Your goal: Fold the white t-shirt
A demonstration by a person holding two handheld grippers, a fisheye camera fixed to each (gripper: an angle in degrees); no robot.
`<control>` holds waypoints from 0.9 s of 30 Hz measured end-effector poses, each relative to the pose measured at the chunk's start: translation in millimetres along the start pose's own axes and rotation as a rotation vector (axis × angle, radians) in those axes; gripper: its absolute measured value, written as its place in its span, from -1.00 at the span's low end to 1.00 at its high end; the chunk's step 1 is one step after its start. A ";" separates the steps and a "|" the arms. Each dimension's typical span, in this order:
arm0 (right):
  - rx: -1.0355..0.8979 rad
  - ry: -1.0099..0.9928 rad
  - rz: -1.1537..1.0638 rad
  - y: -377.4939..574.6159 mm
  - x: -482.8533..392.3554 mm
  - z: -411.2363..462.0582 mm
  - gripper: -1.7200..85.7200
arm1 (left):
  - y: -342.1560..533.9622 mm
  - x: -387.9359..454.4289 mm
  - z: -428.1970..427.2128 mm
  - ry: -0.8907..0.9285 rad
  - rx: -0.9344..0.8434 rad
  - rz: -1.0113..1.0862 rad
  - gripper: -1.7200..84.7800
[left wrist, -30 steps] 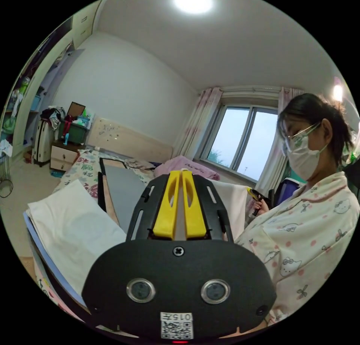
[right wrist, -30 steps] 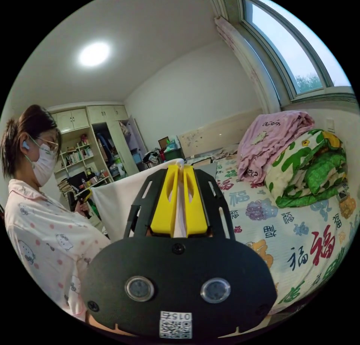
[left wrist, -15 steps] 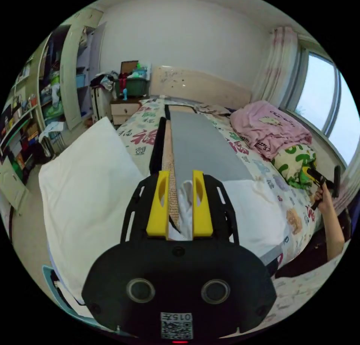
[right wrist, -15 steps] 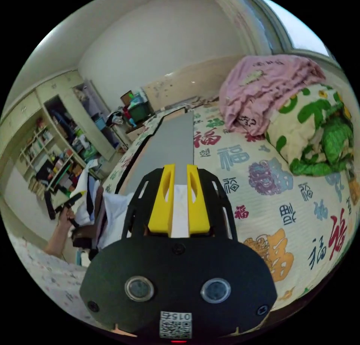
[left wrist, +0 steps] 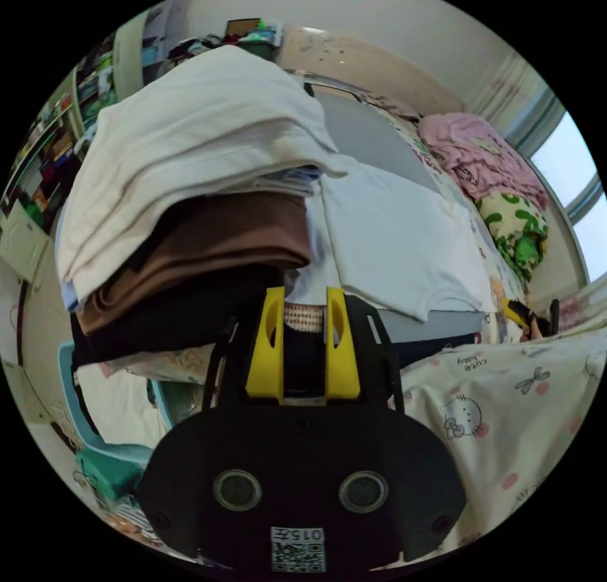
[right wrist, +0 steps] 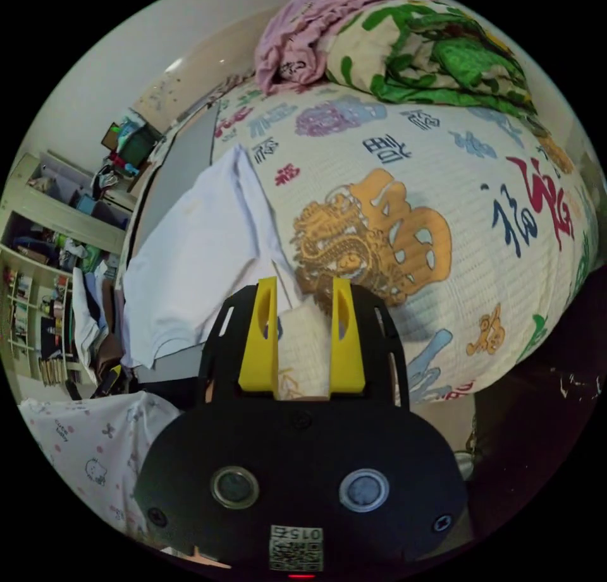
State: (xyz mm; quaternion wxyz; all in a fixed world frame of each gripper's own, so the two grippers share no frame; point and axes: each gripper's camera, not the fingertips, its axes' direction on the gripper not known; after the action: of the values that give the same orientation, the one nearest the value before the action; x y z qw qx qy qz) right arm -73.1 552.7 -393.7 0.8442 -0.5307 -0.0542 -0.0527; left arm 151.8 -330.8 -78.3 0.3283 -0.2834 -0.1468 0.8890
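Your white t-shirt (left wrist: 392, 241) now lies spread on the gray board (left wrist: 360, 133) that runs along the bed, its near hem at the board's near end and one sleeve (right wrist: 243, 165) spilling onto the patterned bedspread (right wrist: 404, 184). A second ago you held it up in the air with both grippers closed on the cloth; half a second ago you were lowering it, and now both have let go. Your left gripper (left wrist: 303, 342) sits with its jaws parted and nothing between them, low at the near edge of the board. Your right gripper (right wrist: 303, 342) is likewise parted and empty, over the bedspread just beside the shirt's right edge. I judge the lay-out step done and the folding proper not yet begun; the sleeve on the right probably wants turning in first. To the left, near you, stands a stack of folded clothes (left wrist: 190, 184), a cream piece on top of brown and dark ones. Far right on the bed lie a pink blanket (left wrist: 474, 152) and a green-patterned quilt (right wrist: 436, 45); shelves (right wrist: 38, 278) line the left wall.
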 end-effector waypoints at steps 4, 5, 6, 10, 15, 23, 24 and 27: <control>-0.049 0.016 -0.014 -36.2 10.3 -8.5 -0.66 | 10.5 10.9 -6.1 0.015 -0.041 -0.041 -0.72; -0.049 0.020 -0.019 -40.6 11.4 -11.1 -0.66 | 18.2 15.1 -9.7 0.011 -0.068 -0.023 -0.71; -0.048 0.030 -0.027 -48.7 15.1 -16.5 -0.65 | 22.5 15.9 -10.8 0.007 -0.077 -0.016 -0.71; -0.057 0.010 -0.029 -79.7 38.6 -38.9 -0.71 | 35.9 9.5 -13.4 0.041 -0.085 -0.079 -0.73; -0.099 -0.080 -0.079 -117.0 60.2 -42.3 -0.77 | 37.8 19.0 -9.1 0.062 -0.098 -0.111 -0.74; -0.118 -0.005 -0.061 -153.2 124.5 -53.2 -0.93 | 21.5 55.7 14.0 0.047 -0.113 -0.091 -0.80; -0.112 -0.018 -0.047 -156.4 138.0 -56.8 -0.95 | 21.2 55.6 14.0 0.063 -0.107 -0.093 -0.81; -0.095 -0.024 -0.026 -159.7 169.2 -65.2 -0.96 | 13.6 56.0 13.4 0.137 -0.121 -0.140 -0.92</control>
State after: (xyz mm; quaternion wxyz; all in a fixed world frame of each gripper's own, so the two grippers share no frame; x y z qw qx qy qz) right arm 73.1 419.8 -254.6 0.8164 -0.5702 -0.0683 -0.0598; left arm 102.0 -304.6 -96.5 0.3810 -0.3520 -0.1967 0.8320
